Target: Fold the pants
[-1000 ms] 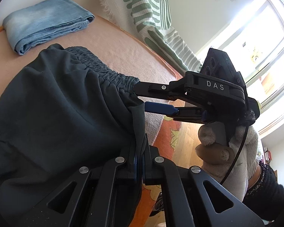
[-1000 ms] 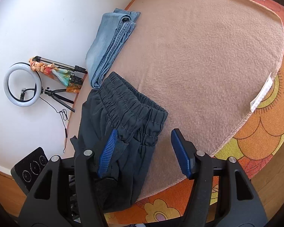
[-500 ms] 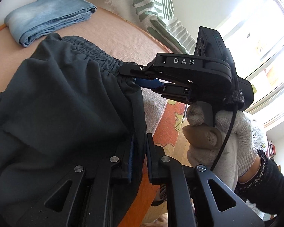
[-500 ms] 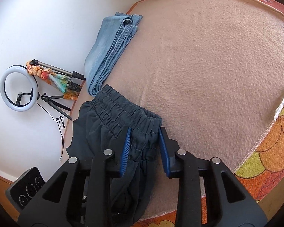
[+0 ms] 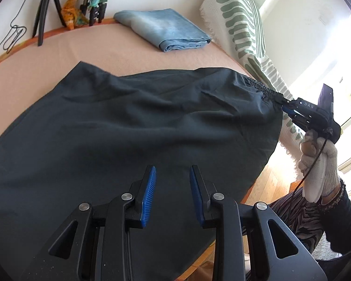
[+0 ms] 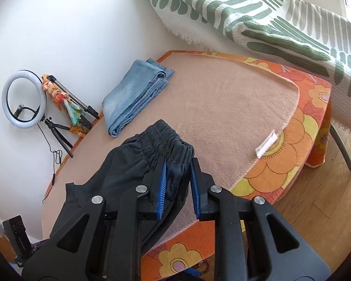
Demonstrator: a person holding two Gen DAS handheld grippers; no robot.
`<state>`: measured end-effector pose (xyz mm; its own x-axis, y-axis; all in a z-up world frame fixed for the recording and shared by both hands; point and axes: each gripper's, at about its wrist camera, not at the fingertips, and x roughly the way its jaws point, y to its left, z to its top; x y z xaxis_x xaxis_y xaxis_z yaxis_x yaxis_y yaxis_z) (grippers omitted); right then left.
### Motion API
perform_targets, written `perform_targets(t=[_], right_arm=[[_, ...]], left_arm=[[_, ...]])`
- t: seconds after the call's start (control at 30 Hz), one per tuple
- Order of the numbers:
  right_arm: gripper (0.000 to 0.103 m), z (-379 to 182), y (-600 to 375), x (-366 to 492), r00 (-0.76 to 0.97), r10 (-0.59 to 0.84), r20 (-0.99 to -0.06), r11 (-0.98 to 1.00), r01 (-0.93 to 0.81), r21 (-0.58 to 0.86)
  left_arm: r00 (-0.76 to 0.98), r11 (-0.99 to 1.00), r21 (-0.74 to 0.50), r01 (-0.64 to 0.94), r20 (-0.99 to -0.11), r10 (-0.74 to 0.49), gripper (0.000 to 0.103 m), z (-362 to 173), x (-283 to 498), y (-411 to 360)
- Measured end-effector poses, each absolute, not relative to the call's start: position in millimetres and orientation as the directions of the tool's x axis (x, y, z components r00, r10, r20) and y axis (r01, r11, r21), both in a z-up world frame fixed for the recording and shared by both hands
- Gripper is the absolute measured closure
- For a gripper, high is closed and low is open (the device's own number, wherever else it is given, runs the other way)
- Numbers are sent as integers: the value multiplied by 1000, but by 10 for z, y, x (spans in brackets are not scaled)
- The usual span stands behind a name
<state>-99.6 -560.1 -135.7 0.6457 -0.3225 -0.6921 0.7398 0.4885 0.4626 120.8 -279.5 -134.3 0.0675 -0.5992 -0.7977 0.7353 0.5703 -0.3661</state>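
Bare blanket [image 6: 234, 107] lies open between the dark pants [image 5: 128, 135] and the striped pillow [image 6: 257, 11], with only the folded jeans [image 6: 133, 98] blocking the wall side.

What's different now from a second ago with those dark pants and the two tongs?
The left tongs let go of the dark pants and now stand open above the fabric. The right tongs closed on the elastic waistband and pulled it out sideways. The folded jeans stayed put.
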Motion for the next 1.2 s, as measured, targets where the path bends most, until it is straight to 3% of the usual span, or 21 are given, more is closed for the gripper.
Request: perform_targets(t=[0.1,0.23,0.33,0.43,0.6,0.87,0.9,0.97,1.07,1.2], right_arm=[[82,-1618,-5723,-1028,599,-272,-753,429,776,463],[72,-1661,-5783,-1051,554,-236,-799,432,796,424],[70,-1355,-5686,-1064,512,-359,-780,500,811,303],[70,-1047,-5593,-976,578,-376,-724,582,756,301],[70,-770,-5412,-420,673,-283,-683,749,600,281],[70,-757,-5079,630,717,-92,-691,888,373,269],[69,-765,-5018,755,715,-75,-695,903,344,257],[61,-798,-4911,990,709,-26,-705,924,286,253],[49,-869,-4732,1365,689,89,-719,939,182,291],[47,-1031,-4423,1858,620,172,-765,960,69,272]], left_arm=[[61,584,-373,722,-806,-589,75,-1464,1177,-2722],[70,593,-385,707,-797,-600,75,-1507,1183,-2593],[98,606,-378,700,-790,-605,75,-1451,1209,-2471],[146,635,-353,687,-789,-597,75,-1377,1200,-2252],[231,703,-336,627,-782,-579,75,-1286,1257,-1833],[414,825,-303,477,-751,-515,75,-1157,1412,-1052],[427,836,-314,450,-746,-510,67,-1149,1449,-941],[469,861,-324,392,-735,-490,54,-1121,1508,-704],[529,895,-312,320,-724,-442,54,-1055,1577,-376],[604,938,-280,205,-718,-346,54,-989,1610,130]])
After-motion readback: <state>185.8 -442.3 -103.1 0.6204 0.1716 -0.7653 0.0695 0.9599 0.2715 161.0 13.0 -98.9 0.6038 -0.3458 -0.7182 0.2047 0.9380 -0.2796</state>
